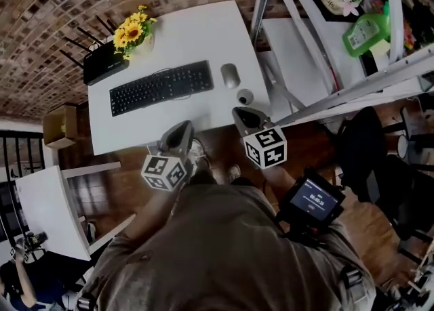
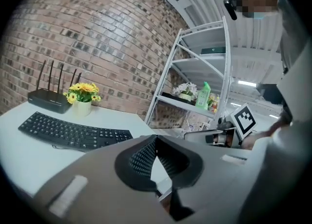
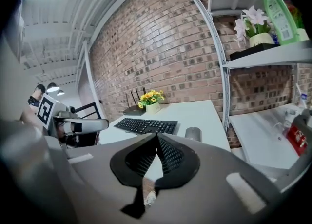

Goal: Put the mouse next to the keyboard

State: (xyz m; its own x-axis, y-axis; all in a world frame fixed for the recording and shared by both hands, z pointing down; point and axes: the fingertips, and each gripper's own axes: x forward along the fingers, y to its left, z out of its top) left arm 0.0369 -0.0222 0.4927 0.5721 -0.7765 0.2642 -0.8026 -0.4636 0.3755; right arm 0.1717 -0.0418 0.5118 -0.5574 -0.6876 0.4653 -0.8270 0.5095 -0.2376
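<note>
The grey mouse [image 1: 230,74] lies on the white table [image 1: 203,25], just right of the black keyboard [image 1: 161,87] and a small gap away from it. In the right gripper view the mouse [image 3: 193,133] sits right of the keyboard [image 3: 146,126]. The left gripper view shows the keyboard [image 2: 73,132] but not the mouse. Both grippers hover off the table's front edge, near the person's body. My left gripper [image 1: 182,129] is shut with nothing in it, its tips meeting [image 2: 155,139]. My right gripper [image 1: 241,112] is also shut and empty [image 3: 157,135].
A black router [image 1: 103,64] and a pot of yellow flowers [image 1: 134,32] stand at the table's back left. A small round grey object [image 1: 245,96] sits near the front right corner. A white shelf rack [image 1: 319,45] with a green bottle [image 1: 366,32] stands right of the table.
</note>
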